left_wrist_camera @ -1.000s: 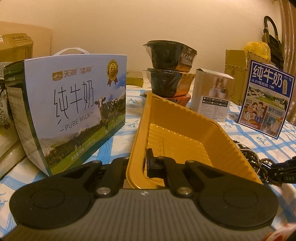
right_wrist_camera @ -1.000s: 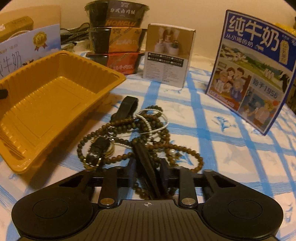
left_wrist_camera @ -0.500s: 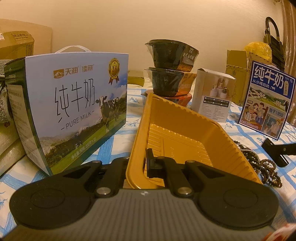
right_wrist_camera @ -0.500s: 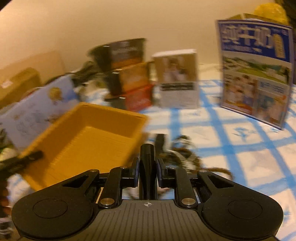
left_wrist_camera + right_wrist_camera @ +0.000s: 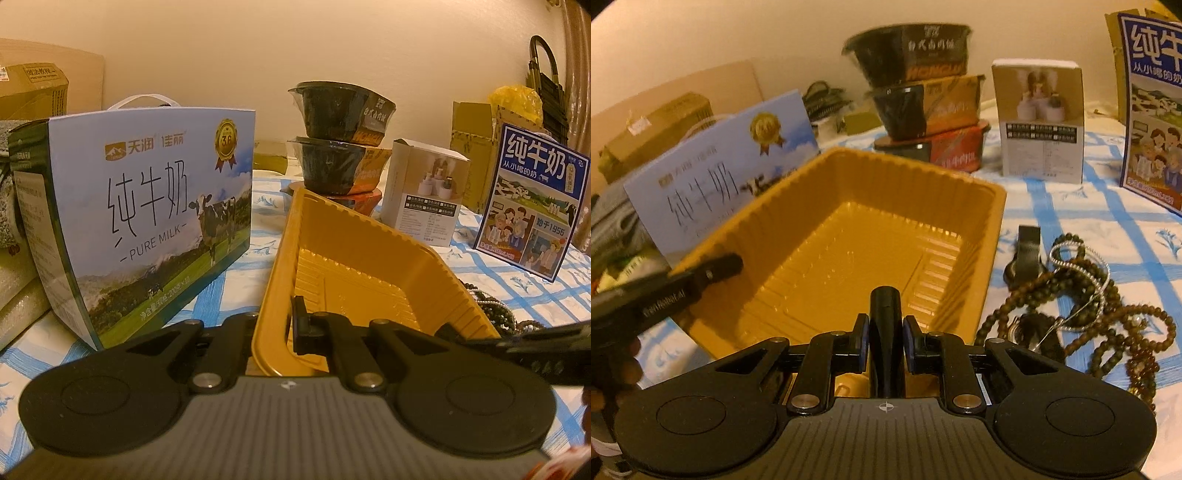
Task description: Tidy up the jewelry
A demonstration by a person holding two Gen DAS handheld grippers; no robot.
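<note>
The tray (image 5: 354,273) is clamped at its near rim by the left gripper (image 5: 273,328), one finger inside the wall and one outside, exactly as it was a second ago; no shift of tray or gripper is seen in the left view.

The change lies with the right gripper (image 5: 885,314). A second ago it was set low among the beads, its fingers closed in the tangle. Half a second ago it was caught mid-swing, blurred, with the fingers pressed together. Now it is held over the near edge of the tray (image 5: 849,236), fingers still together, and nothing can be seen hanging between or below them — whether anything small is pinched cannot be told. In the left view it is seen entering from the right as a dark bar (image 5: 532,339) beside the tray's right rim, where before only its tip showed near the beads.

The jewelry (image 5: 1082,306) is left on the checked cloth (image 5: 1071,206) to the right of the right gripper, just beside the tray's right wall: dark bead strands, a silver chain and a black strap, all tangled. From the left gripper only a part of the pile (image 5: 502,314) is seen, past the tray's right rim.

Ahead of both grippers the milk box (image 5: 147,218), the stacked bowls (image 5: 340,140) and the blue carton (image 5: 532,203) are unchanged.
</note>
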